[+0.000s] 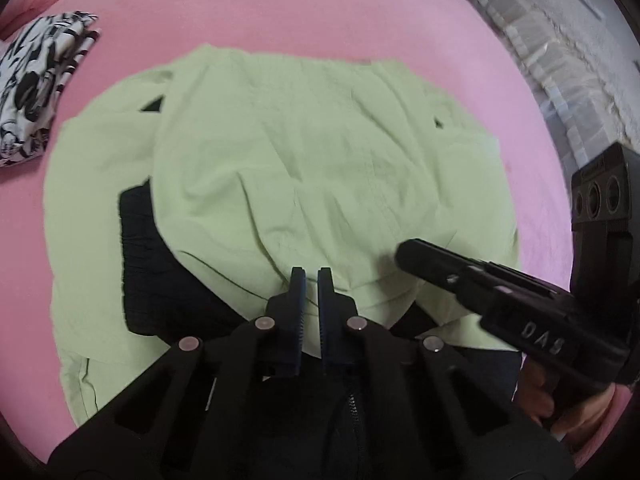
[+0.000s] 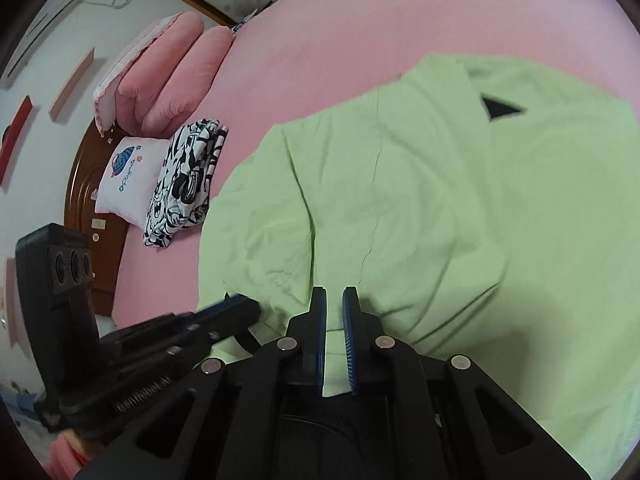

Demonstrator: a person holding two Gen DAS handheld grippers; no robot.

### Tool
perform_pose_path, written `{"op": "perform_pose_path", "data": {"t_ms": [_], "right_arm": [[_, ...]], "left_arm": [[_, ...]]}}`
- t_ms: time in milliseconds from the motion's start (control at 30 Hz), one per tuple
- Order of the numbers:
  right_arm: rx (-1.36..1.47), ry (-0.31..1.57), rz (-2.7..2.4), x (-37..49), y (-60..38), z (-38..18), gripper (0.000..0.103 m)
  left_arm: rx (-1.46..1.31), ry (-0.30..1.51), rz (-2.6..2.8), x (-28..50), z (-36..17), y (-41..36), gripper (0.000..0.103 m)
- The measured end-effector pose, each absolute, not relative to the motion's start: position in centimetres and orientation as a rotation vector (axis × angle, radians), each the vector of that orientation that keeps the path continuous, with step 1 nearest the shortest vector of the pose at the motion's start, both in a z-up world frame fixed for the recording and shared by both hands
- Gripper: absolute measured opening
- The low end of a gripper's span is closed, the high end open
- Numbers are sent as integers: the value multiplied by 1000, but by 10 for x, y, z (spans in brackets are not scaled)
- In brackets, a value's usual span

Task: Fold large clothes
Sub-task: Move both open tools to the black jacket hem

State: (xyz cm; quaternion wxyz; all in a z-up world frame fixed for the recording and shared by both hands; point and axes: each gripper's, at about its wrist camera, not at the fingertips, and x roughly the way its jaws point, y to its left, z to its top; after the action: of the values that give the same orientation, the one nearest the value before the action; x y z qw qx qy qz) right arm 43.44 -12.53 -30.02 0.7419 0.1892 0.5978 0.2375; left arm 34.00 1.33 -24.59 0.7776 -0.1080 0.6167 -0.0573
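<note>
A light green garment (image 1: 304,168) with a black inner lining (image 1: 156,280) lies partly folded on the pink bed; it also shows in the right wrist view (image 2: 420,208). My left gripper (image 1: 311,280) has its jaws nearly together over the garment's near edge, with green cloth showing in the gap. My right gripper (image 2: 334,300) has its jaws close together with a strip of green cloth between them at the near edge. The right gripper also shows in the left wrist view (image 1: 408,256), and the left gripper in the right wrist view (image 2: 244,308).
A folded black-and-white patterned cloth (image 2: 184,188) lies on the pink bed (image 2: 360,40) beside a white pillow (image 2: 128,176) and pink pillows (image 2: 172,64). A wooden headboard (image 2: 84,184) stands behind. White storage boxes (image 1: 560,64) stand beside the bed.
</note>
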Motion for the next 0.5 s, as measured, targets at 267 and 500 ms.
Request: {"op": "perform_pose_path", "data": {"t_ms": [267, 500], "right_arm": [[380, 1302, 408, 423, -124, -321, 4], [524, 1227, 102, 402, -193, -309, 4]], "left_arm": [[-214, 1409, -105, 350, -278, 26, 3], [-305, 1315, -111, 336, -264, 51, 3]]}}
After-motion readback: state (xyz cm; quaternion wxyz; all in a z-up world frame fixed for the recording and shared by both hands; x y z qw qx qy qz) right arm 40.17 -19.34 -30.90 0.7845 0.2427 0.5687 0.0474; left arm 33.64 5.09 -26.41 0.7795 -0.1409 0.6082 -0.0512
